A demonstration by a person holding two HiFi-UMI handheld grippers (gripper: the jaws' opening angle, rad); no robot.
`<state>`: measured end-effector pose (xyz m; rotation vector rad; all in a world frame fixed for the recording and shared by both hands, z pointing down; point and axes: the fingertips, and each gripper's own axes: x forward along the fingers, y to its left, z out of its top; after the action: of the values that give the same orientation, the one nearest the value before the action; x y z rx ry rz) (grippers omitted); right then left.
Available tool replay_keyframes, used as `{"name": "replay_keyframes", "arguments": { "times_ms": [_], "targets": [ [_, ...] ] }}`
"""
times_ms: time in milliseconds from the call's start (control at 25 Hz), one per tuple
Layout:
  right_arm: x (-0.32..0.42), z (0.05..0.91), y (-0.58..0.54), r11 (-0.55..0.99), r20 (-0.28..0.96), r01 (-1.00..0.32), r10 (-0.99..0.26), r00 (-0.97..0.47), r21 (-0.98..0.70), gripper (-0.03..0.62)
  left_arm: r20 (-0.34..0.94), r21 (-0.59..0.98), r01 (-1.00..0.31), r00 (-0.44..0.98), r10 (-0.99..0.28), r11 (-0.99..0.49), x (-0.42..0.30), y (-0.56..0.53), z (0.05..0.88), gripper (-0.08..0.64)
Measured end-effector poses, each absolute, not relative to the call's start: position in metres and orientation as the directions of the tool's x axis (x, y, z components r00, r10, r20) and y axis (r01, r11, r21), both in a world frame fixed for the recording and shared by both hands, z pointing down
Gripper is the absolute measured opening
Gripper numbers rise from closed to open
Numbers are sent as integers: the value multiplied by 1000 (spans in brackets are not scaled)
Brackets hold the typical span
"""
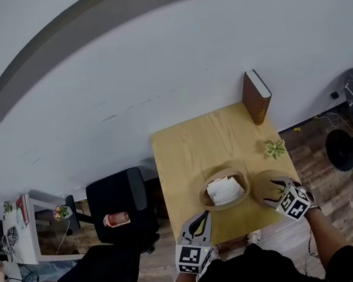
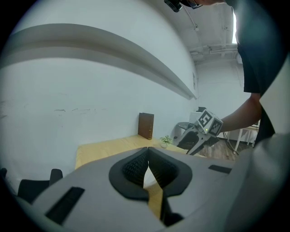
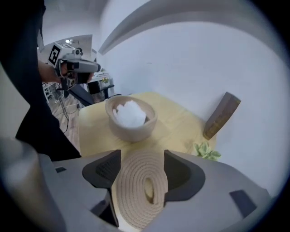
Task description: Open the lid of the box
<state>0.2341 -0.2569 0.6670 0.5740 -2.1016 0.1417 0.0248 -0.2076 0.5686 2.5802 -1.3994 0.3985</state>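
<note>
Head view: the round box [image 1: 204, 196] stands open near the front edge of the wooden table [image 1: 187, 145], white stuff inside; its coiled lid [image 1: 262, 186] is off, just to the right, under the right gripper [image 1: 275, 189]; the left gripper [image 1: 203, 218] sits at the table's front edge.

Left gripper view: the jaw tips meet, clenched on nothing.

Right gripper view: both pads clasp the lid [image 3: 140, 181] by its sides; the box [image 3: 131, 129] stands beyond it.
</note>
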Motion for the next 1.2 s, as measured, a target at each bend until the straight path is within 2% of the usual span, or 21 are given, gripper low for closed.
{"name": "replay_keyframes", "arguments": {
  "times_ms": [200, 400, 480, 600, 720, 920, 1200],
  "targets": [
    [202, 591, -277, 812, 652, -541, -534, -538, 218, 285, 253, 49, -856, 509, -822, -515, 21, -218, 535, 17],
    [175, 523, -280, 734, 456, -643, -660, -598, 220, 219, 176, 6, -857, 508, -843, -515, 15, -231, 497, 17],
    [168, 497, -278, 717, 382, -659, -689, -616, 228, 180, 167, 9, -861, 502, -848, -508, 10, -232, 493, 17],
    [161, 467, -274, 690, 282, -672, -724, -630, 270, 90, 162, 24, -864, 500, -851, -504, 8, -230, 492, 17],
    [158, 449, -272, 666, 229, -715, -745, -626, 213, 25, 153, 39, -862, 506, -849, -506, 9, -228, 489, 17],
    [167, 445, -260, 594, 168, -804, -791, -588, -20, 18, 159, 78, -869, 495, -854, -489, 8, -226, 481, 17],
    [167, 440, -256, 589, 152, -808, -798, -583, -3, 18, 147, 73, -871, 491, -859, -486, 5, -223, 478, 17]
  ]
}}
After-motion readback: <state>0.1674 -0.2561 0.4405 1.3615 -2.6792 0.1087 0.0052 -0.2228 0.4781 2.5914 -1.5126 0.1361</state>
